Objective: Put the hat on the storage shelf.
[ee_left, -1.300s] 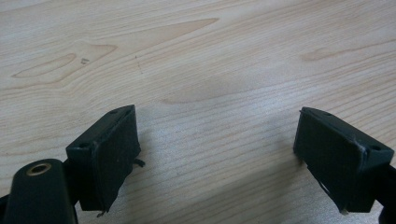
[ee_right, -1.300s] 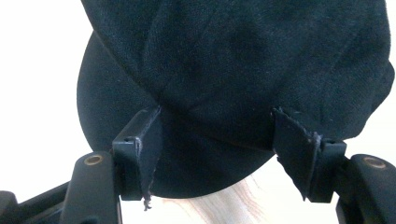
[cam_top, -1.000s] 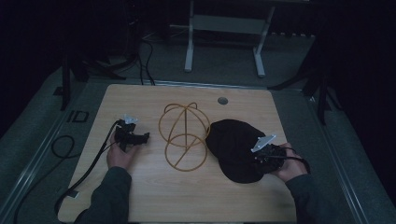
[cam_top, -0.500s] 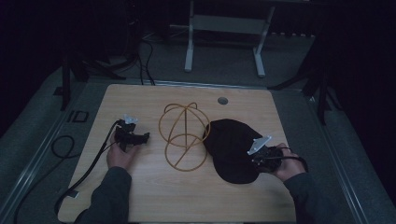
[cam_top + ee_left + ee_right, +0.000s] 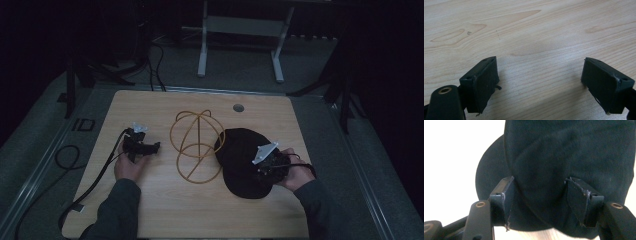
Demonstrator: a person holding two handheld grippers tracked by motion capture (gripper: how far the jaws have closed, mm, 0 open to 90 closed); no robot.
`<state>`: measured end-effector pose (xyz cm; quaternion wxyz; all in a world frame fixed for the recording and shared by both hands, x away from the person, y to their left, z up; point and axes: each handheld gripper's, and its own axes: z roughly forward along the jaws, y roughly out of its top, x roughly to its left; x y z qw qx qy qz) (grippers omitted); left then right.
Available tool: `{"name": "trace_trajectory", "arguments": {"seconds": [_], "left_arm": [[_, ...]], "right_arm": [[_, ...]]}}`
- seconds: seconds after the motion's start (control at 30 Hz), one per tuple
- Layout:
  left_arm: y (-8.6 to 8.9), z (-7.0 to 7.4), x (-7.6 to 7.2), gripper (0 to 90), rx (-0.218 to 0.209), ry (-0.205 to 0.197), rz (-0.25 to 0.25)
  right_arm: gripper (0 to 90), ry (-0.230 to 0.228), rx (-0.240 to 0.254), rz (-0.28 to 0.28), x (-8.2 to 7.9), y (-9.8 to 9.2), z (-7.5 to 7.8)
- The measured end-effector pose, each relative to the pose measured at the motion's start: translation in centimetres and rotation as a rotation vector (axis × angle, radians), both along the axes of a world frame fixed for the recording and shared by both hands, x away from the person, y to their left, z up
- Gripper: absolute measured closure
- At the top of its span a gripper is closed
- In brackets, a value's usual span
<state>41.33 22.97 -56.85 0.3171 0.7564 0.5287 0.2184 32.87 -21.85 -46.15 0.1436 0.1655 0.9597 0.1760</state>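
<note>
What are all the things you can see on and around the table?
Black fabric cap: one, black, right part of the table, between the right gripper's jaws.
Gold wire hat stand: one, gold, table centre, just left of the cap.
Light wooden table: one, pale wood, with a small round grey hole near its far edge.
White metal frame: one, white, on the floor beyond the table.
Left gripper: one, black, open above bare wood.
Right gripper: one, black, jaws just opened, astride the cap.
</note>
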Motion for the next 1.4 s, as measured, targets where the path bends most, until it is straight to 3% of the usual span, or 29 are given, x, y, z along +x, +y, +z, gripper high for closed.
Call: {"name": "trace_trajectory", "arguments": {"seconds": [0.13, 0.3, 0.43, 0.57, 0.6, 0.67, 0.87, 0.93, 1.13, 1.33, 1.4], "left_arm": [[0.0, 0.0, 0.0, 13.7, 0.0, 0.0, 0.0], [0.0, 0.0, 0.0, 13.8, 0.0, 0.0, 0.0], [0.0, 0.0, 0.0, 13.7, 0.0, 0.0, 0.0], [0.0, 0.0, 0.0, 13.7, 0.0, 0.0, 0.0], [0.0, 0.0, 0.0, 13.8, 0.0, 0.0, 0.0], [0.0, 0.0, 0.0, 13.7, 0.0, 0.0, 0.0], [0.0, 0.0, 0.0, 13.8, 0.0, 0.0, 0.0], [0.0, 0.0, 0.0, 13.8, 0.0, 0.0, 0.0], [0.0, 0.0, 0.0, 13.7, 0.0, 0.0, 0.0], [0.0, 0.0, 0.0, 13.8, 0.0, 0.0, 0.0], [0.0, 0.0, 0.0, 13.8, 0.0, 0.0, 0.0]], "right_arm": [[34.5, 0.05, -0.045, 0.005, 0.4, 1.3, -0.6], [31.2, 0.118, -0.098, 0.0, 1.0, 2.0, -2.5], [20.0, 0.141, -0.131, 0.012, 1.3, 2.4, -3.5], [20.0, 0.155, -0.145, 0.029, 1.3, 2.6, -3.7], [26.5, 0.191, -0.14, 0.037, 1.6, 2.6, -3.7], [28.4, 0.203, -0.137, 0.038, 1.7, 2.6, -3.7], [48.5, 0.346, -0.123, 0.069, 2.9, 2.6, -3.8], [51.3, 0.37, -0.127, 0.078, 3.1, 2.7, -3.9], [61.0, 0.38, -0.117, 0.094, 3.3, 2.6, -3.6], [74.1, 0.343, -0.052, 0.113, 3.1, 1.8, -3.0], [75.8, 0.325, -0.056, 0.122, 2.9, 1.7, -2.9]]}}
